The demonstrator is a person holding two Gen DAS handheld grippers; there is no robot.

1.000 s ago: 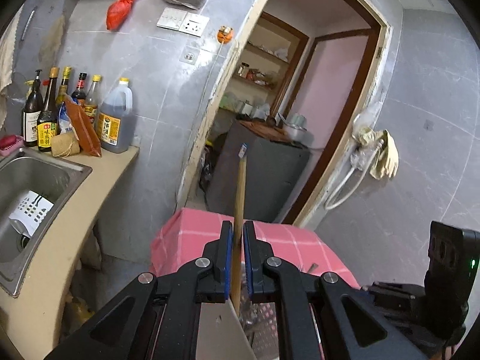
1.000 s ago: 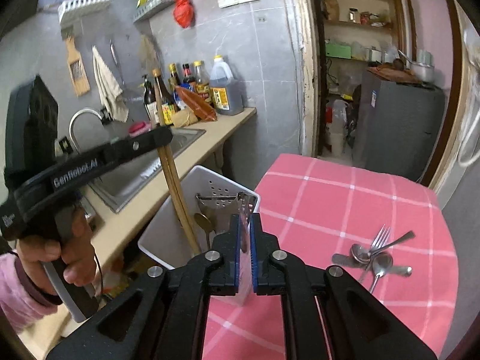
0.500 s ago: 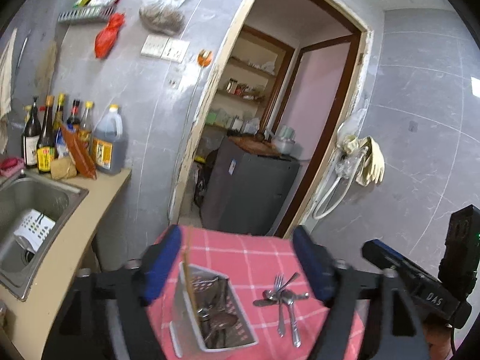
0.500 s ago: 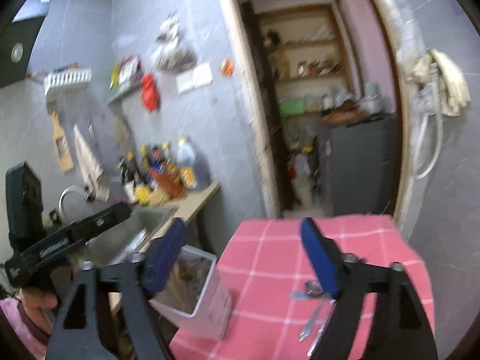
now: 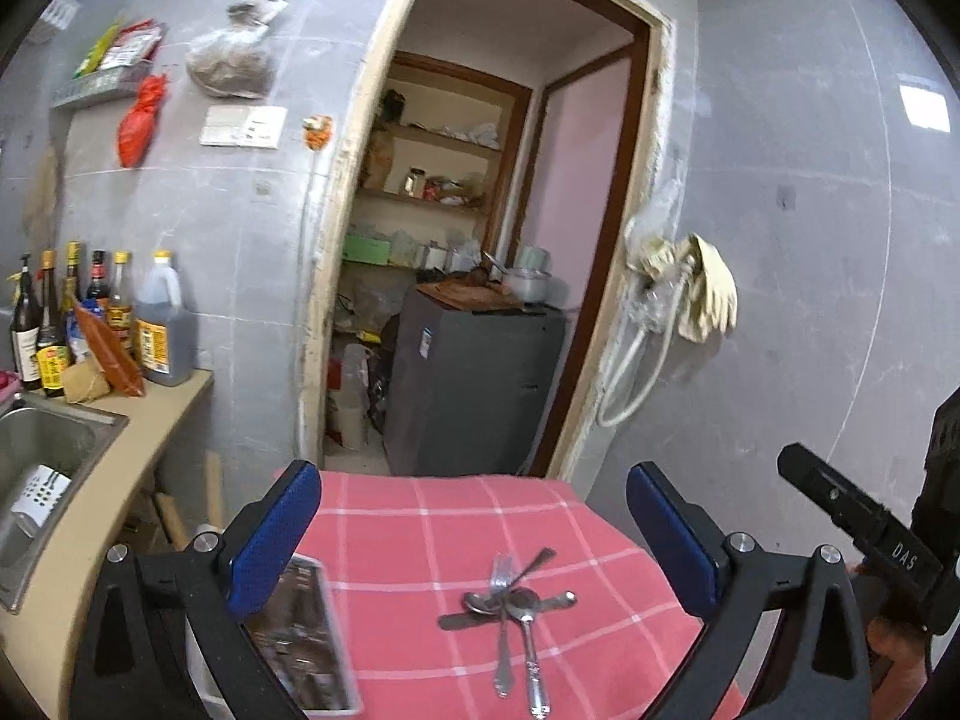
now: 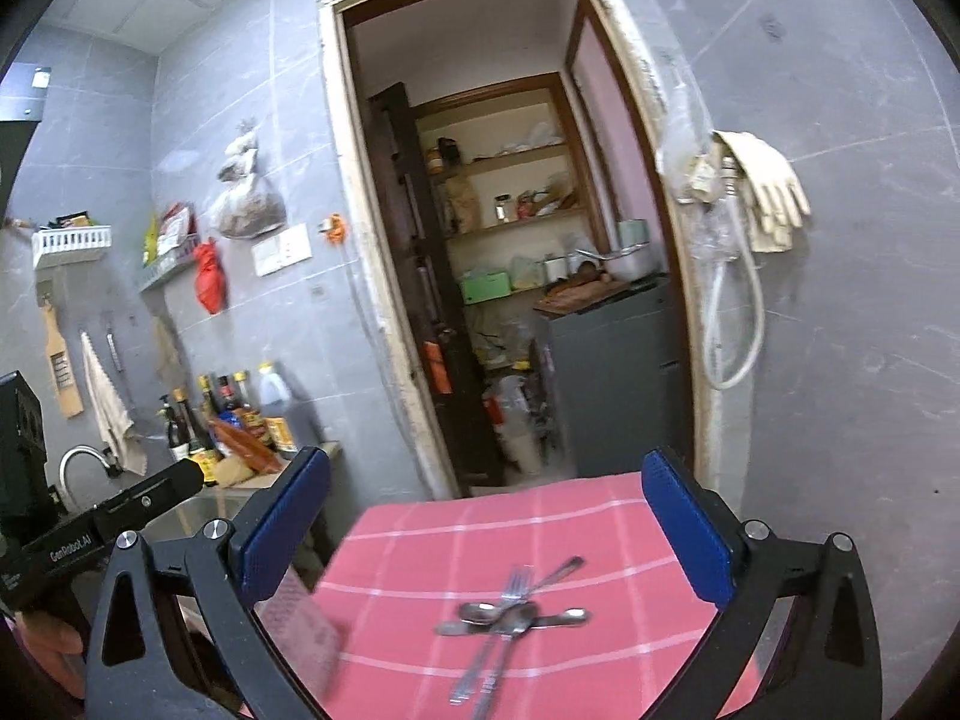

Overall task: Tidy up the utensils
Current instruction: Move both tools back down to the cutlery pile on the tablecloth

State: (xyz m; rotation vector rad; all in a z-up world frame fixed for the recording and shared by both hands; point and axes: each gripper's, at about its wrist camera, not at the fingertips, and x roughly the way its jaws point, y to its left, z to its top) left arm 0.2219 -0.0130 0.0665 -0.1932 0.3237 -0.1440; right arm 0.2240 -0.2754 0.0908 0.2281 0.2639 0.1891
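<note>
While both my left gripper [image 5: 474, 531] and right gripper [image 6: 489, 525] were spread wide and empty, the utensil pile [image 5: 510, 603] lay straight ahead between each one's fingers, handles toward me, about equally near.

Soft even daylight, fisheye-bent edges, slight blur

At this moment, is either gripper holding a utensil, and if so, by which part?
Nothing is held. The left gripper and right gripper are both wide open with nothing between their fingers; the pile of cutlery lies untouched on the pink checked cloth.
</note>
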